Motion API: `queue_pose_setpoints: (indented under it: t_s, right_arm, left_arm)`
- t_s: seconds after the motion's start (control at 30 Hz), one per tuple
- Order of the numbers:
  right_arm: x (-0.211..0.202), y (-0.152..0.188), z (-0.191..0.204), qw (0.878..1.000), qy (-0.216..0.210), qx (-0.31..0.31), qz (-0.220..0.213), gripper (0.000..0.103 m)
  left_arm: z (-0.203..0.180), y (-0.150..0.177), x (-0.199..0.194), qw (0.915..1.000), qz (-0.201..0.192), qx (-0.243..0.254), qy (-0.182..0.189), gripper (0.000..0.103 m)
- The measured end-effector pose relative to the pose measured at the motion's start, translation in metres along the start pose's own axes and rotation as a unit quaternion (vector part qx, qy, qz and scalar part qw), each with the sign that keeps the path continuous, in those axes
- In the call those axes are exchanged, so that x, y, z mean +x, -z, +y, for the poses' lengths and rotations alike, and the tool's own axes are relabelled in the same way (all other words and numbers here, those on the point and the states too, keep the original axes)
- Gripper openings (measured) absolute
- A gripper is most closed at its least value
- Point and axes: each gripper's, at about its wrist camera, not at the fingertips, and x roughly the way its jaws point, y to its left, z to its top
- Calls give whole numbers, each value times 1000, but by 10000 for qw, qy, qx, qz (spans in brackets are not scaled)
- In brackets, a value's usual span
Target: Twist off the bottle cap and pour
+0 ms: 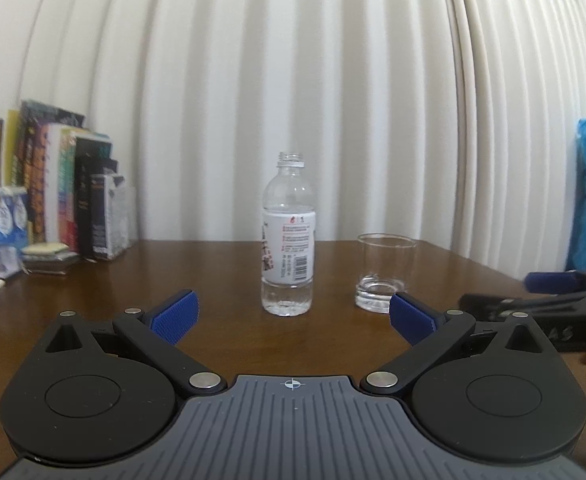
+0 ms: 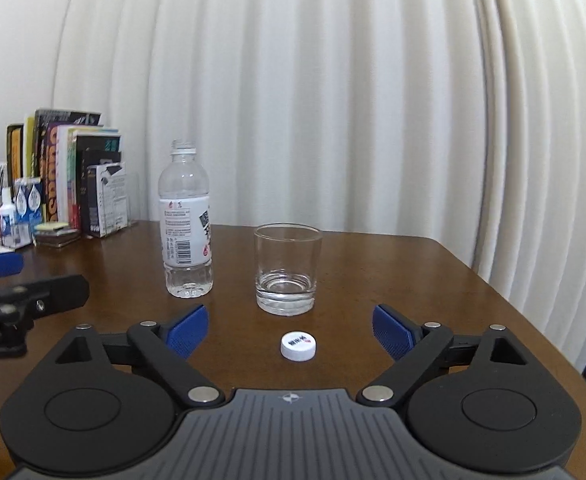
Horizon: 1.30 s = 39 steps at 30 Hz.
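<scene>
Left wrist view: my left tool [image 1: 293, 316] is spread wide, holding nothing, low over the brown table [image 1: 213, 268]. The bottle [image 1: 288, 236] stands upright straight ahead between the blue pads, long axis vertical, open mouth pointing up, cap off. A little water sits in its base. Its white label shows a barcode and small red and black print, too fine to read. The glass [image 1: 385, 272] stands upright to the bottle's right, near it but apart, mouth up, with a shallow layer of clear liquid at the bottom.

Right wrist view: my right tool [image 2: 289, 330] is also spread, pinching nothing. The white cap [image 2: 299, 345] lies flat on the table between its pads, top face up, touching neither. The cap's top carries dark printing and a red mark; I cannot read it. The glass is just beyond the cap, the bottle to its left.

Books [image 2: 73, 168] stand upright at the table's far left, against pale curtains [image 2: 333, 80].
</scene>
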Motion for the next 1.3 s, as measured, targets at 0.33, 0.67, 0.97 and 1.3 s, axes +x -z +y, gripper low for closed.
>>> queue_pose_setpoints:
  t_s: [0.33,0.67,0.97,1.3]
  right_arm:
    - [-22,29,0,9988,144,112,-457,103]
    - [-34,39,1,9963,156,97,-836,103]
    - [-41,44,9,9934,187,-120,-1122,103]
    - [-51,51,0,9888,-3,262,-1468,103]
  left_arm:
    - [-13,14,-11,9997,-163,-86,-181,103]
    - [-15,21,-11,9984,-249,-150,-493,103]
    - [-15,24,-11,9978,-246,-206,-577,103]
    - [-18,27,-14,9969,-319,-110,-707,103]
